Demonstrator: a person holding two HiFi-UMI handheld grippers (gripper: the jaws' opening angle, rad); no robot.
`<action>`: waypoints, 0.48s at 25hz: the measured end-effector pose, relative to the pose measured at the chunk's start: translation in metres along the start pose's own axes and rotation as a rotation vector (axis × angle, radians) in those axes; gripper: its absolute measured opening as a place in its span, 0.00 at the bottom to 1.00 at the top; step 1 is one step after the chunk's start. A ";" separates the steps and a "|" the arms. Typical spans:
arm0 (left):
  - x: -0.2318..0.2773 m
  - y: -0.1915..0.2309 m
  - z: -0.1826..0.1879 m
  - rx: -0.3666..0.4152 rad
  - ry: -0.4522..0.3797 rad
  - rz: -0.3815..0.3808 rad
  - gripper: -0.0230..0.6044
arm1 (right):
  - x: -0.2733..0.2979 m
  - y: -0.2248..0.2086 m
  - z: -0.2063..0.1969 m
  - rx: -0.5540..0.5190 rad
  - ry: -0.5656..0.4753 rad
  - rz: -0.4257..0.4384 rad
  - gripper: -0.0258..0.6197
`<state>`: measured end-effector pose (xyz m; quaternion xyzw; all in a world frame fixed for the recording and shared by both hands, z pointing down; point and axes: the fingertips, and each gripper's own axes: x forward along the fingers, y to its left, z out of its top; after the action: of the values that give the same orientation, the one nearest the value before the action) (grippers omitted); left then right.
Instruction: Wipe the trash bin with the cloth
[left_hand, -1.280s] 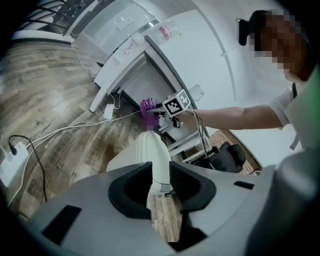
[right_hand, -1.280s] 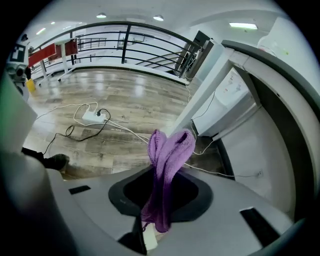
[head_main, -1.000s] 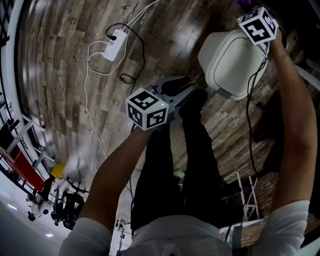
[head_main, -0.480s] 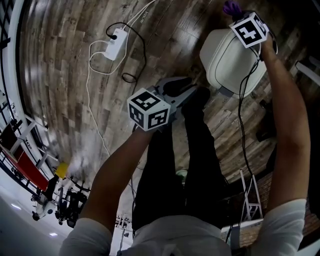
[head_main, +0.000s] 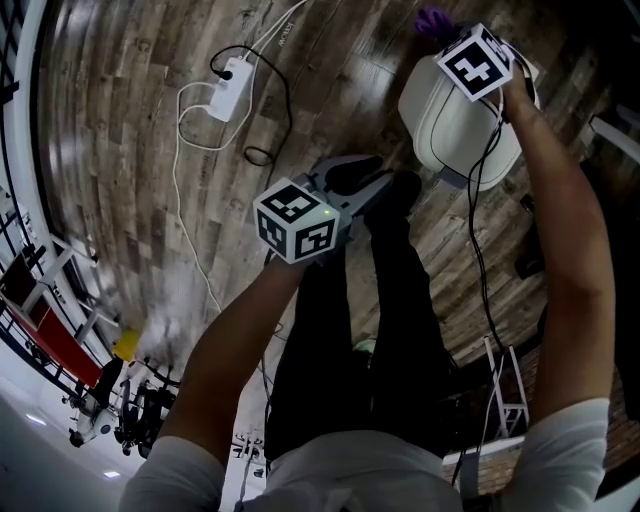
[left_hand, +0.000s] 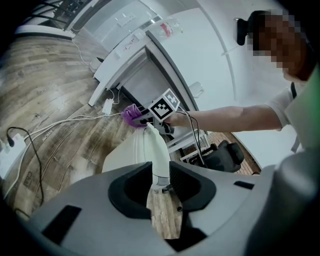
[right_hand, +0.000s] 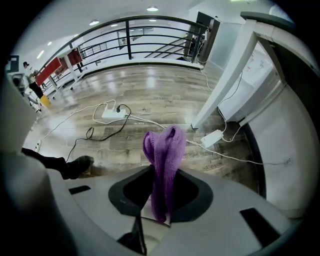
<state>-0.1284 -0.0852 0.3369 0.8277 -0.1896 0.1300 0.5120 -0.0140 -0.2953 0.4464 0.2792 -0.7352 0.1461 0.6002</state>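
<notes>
The white trash bin (head_main: 462, 128) stands on the wood floor at the upper right of the head view, lid down. My right gripper (head_main: 452, 36) points steeply down over the bin's far edge and is shut on the purple cloth (right_hand: 164, 152), which bunches out past its jaws. From the left gripper view the cloth (left_hand: 131, 115) sits right at the bin's (left_hand: 131, 155) far top rim; contact is not clear. My left gripper (head_main: 378, 185) hangs near the bin's front, jaws a little apart with nothing between them; the bin shows through the gap.
A white power strip (head_main: 228, 85) with looping cables lies on the floor to the left. The person's dark shoes (head_main: 352, 170) and legs stand just left of the bin. A white desk (left_hand: 131, 57) and a black chair (left_hand: 226, 156) are behind it.
My right gripper has moved left and lower across the bin's top to its far edge, bringing the purple cloth into the head view. The left gripper has stayed in place.
</notes>
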 end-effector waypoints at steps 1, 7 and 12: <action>-0.001 0.000 -0.001 0.001 0.000 0.000 0.21 | 0.001 0.004 0.000 -0.001 -0.001 0.005 0.18; -0.009 0.002 -0.008 0.004 0.003 -0.003 0.21 | -0.003 0.028 0.009 -0.057 -0.020 0.001 0.18; -0.018 0.000 -0.016 0.004 0.012 -0.008 0.21 | -0.003 0.057 0.009 -0.075 -0.030 0.009 0.18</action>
<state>-0.1444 -0.0679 0.3362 0.8287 -0.1829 0.1334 0.5119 -0.0539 -0.2541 0.4485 0.2553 -0.7502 0.1167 0.5986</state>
